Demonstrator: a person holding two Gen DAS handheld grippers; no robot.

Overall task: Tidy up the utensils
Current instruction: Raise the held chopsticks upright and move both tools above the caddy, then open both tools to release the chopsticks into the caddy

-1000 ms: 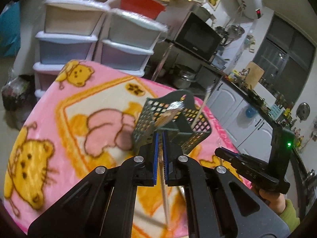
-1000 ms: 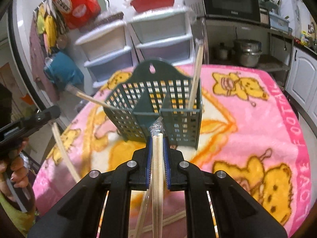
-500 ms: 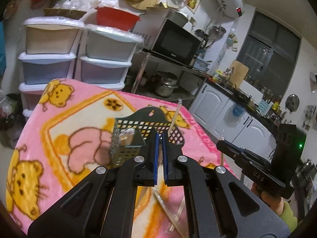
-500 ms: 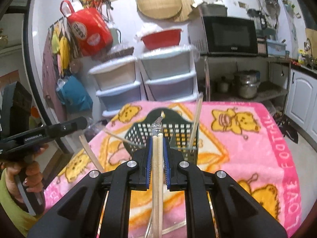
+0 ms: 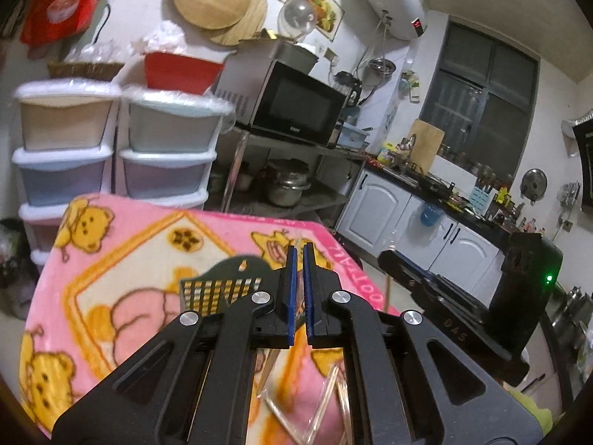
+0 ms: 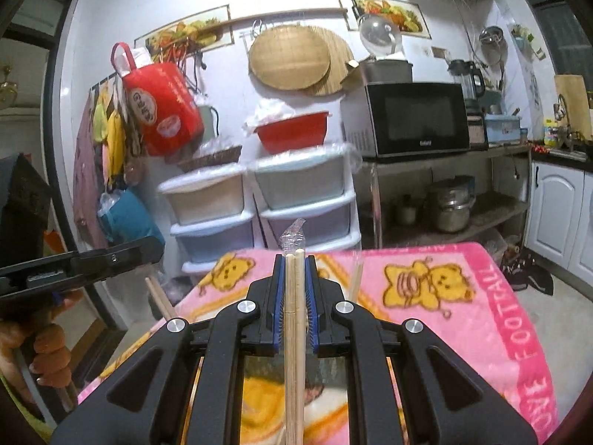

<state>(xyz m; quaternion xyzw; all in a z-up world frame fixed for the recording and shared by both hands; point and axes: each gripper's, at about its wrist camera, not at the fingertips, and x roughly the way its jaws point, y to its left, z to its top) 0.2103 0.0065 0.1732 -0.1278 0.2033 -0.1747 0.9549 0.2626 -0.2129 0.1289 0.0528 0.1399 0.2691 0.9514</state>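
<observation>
Two chopsticks point(image 6: 295, 333) — one basket point(image 5: 222, 285)

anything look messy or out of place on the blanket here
Yes: wrapped chopsticks lie loose and crisscrossed on the pink blanket instead of in the green basket.

The left hand-held gripper point(image 5: 299, 289) points a little downward, its two blue-padded fingers point(image 5: 291, 296) pulled almost together with just a thin slit between them. The right hand-held gripper point(image 6: 295, 293) also tips slightly down, and its fingers point(image 6: 278, 296) squeeze a pair of wooden chopsticks point(image 6: 295, 333). The person's left hand point(image 6: 44, 352) wraps around its black handle, fingers curled tight.
</observation>
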